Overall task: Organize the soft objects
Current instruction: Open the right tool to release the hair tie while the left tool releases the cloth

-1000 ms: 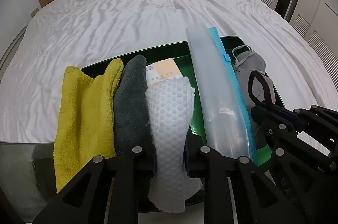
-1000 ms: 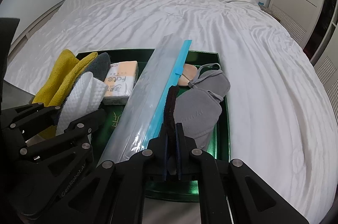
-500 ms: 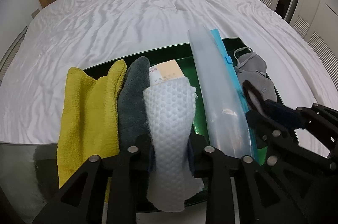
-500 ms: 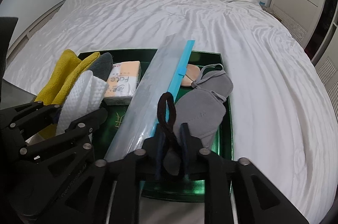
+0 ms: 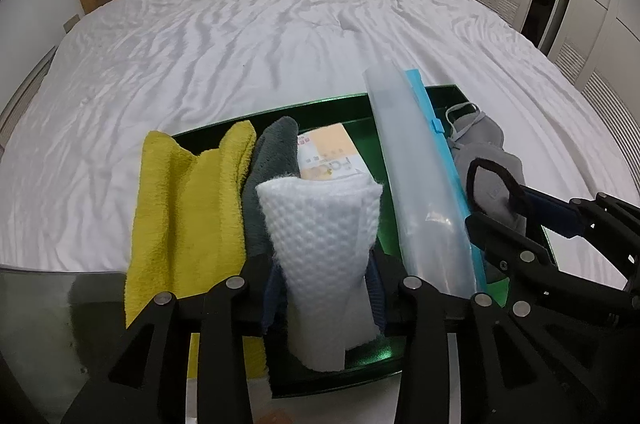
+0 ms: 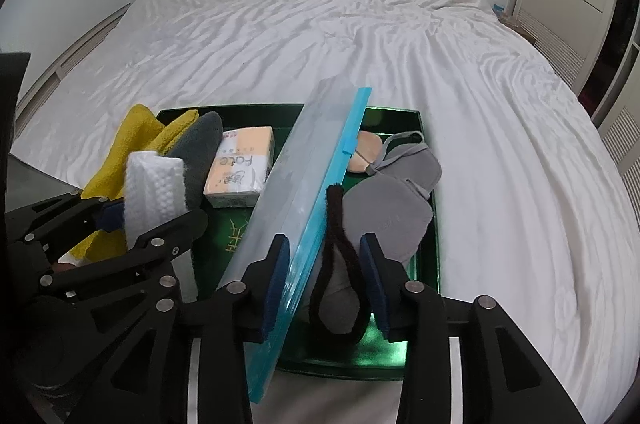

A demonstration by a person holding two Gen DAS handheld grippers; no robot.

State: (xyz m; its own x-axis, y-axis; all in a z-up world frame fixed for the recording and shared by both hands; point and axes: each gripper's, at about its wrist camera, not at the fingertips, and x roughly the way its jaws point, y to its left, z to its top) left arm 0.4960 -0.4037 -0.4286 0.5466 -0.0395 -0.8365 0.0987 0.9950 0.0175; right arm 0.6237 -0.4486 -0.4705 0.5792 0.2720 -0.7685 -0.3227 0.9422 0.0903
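White bed (image 6: 400, 44), green tray (image 6: 428, 224), "Face" tissue pack (image 6: 240, 164), L gripper (image 5: 326, 288) clamps white cloth (image 5: 324, 244), R gripper (image 6: 324, 264) agape round hair tie (image 6: 336, 248).

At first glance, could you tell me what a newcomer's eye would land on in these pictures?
Probably the long clear zip bag with its blue seal, lying slantwise across the green tray on the white bed. Next, the white waffle cloth gripped in the left gripper, beside the yellow towel. The right gripper stands open around a dark hair loop.
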